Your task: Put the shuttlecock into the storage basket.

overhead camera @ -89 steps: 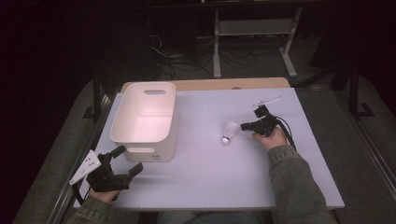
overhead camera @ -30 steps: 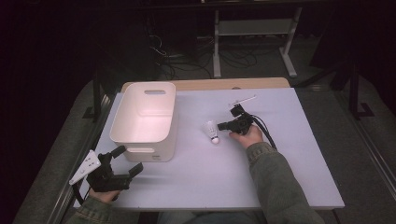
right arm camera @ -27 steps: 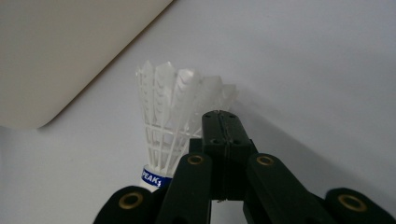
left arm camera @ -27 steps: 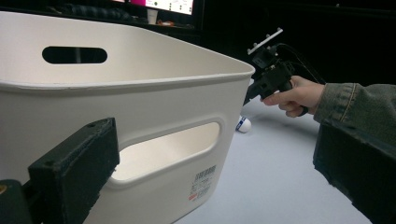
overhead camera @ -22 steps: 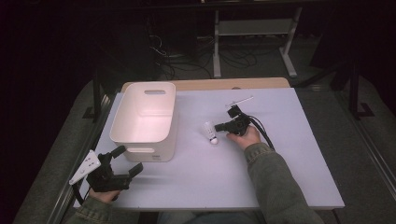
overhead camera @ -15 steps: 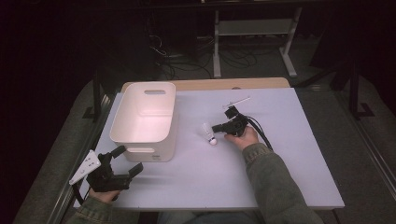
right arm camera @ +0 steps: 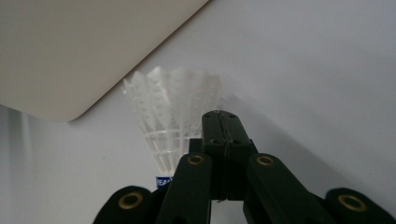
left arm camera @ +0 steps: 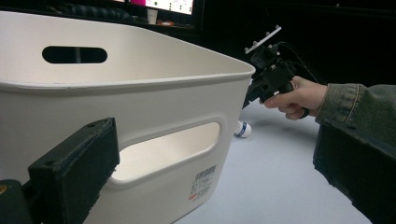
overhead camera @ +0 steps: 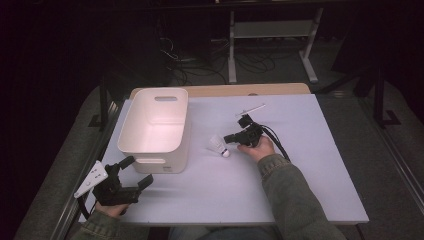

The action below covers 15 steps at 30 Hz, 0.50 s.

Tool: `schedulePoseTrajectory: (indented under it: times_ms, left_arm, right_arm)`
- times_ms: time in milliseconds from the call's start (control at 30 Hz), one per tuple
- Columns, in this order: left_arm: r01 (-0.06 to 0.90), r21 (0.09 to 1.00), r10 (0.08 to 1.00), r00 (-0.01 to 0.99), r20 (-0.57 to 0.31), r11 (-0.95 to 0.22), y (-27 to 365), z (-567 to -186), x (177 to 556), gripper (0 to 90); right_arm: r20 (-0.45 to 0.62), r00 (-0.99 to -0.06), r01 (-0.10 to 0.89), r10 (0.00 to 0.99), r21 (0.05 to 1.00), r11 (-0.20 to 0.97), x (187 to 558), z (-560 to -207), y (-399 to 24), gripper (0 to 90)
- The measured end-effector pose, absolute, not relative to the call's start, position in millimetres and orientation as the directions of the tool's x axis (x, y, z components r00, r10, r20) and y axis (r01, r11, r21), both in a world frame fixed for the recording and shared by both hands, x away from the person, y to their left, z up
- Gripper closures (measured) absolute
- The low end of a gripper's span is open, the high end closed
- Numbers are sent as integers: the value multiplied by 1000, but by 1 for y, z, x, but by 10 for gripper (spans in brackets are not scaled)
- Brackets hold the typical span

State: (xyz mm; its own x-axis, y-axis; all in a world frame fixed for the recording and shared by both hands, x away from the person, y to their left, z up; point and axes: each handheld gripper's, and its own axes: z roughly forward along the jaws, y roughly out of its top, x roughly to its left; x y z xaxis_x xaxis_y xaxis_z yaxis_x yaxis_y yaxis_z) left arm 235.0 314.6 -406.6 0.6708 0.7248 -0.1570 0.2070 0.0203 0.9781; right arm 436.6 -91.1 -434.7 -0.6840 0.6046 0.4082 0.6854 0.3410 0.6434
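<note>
High view: white bin point(overhead camera: 155, 127) on the pale surface point(overhead camera: 310, 165), left of centre; shuttlecock point(overhead camera: 218, 146) lying just right of the bin; right gripper point(overhead camera: 231, 138) beside it, jaws pressed together, nothing between them; left gripper point(overhead camera: 134, 172) at the near left corner, jaws apart and empty.

Left gripper view: bin wall point(left arm camera: 154, 116) close ahead between spread jaws; shuttlecock point(left arm camera: 242, 129) past the bin's corner; right gripper point(left arm camera: 268, 77) above it.

Right gripper view: closed jaws resting beside the shuttlecock point(right arm camera: 170, 114), which lies near the bin's corner point(right arm camera: 70, 56).
</note>
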Motion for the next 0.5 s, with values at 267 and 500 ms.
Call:
schedulePoseTrajectory:
  times_ms: [267,500]
  left_arm:
    - [206,978,724,672,-156,20,315,-407,235,0]
    - [206,978,724,672,-156,20,315,-407,235,0]
  right_arm:
    - [416,-683,686,601,647,332,435,-432,-92,876]
    - [409,-704,666,580,665,338,429,-425,-92,859]
